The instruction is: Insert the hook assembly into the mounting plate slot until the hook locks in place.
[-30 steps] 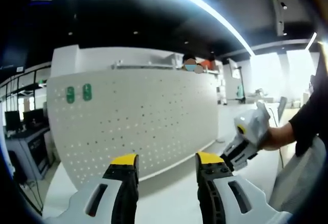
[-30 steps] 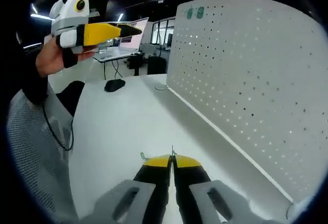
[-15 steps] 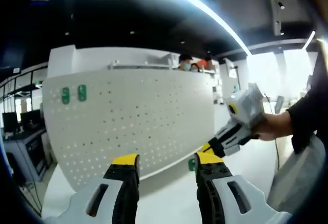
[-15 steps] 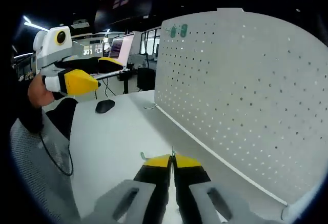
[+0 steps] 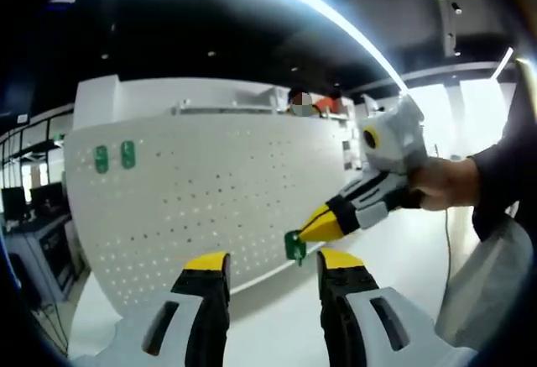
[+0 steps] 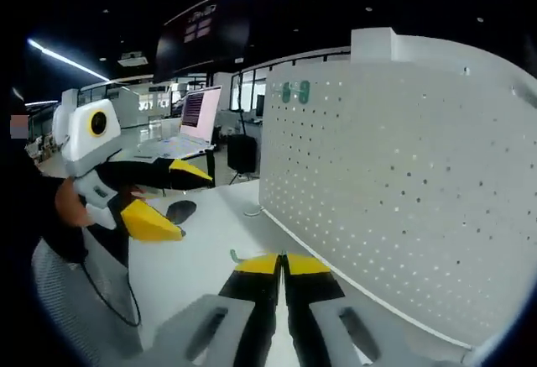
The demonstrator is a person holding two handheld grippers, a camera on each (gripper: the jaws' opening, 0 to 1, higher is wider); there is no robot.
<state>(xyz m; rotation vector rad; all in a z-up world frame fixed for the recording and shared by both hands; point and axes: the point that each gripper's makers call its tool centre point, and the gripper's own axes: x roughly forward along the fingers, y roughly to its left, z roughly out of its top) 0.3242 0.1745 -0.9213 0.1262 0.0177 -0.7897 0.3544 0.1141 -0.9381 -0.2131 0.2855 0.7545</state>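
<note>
Since half a second ago, the right tool (image 5: 323, 226) has swung further into the middle of the left gripper view, and the small green hook assembly (image 5: 294, 246) pinched at its yellow tips now hangs just above the left tool (image 5: 270, 259), lower centre of the frame, in front of the white pegboard mounting plate (image 5: 201, 199). In the right gripper view, the left tool (image 6: 166, 203) has dropped from the upper left to the middle left of the frame, gripped in a person's hand (image 6: 69, 203).

The right tool (image 6: 282, 259) has its yellow-tipped jaws pressed together on the hook assembly, of which a thin green sliver (image 6: 237, 257) curls out at the left of the tips. The left tool's jaws stand well apart with nothing between them.

Two green pieces (image 5: 114, 156) are already mounted at the upper left of the pegboard in the left gripper view; they show again near the board's top edge (image 6: 294, 91) in the right gripper view. The board stands upright on a white desk (image 6: 201, 245).

A dark overhead sign (image 6: 200, 23) carries pale lettering too small to read; a laptop (image 6: 195, 115) sits open in the background.
</note>
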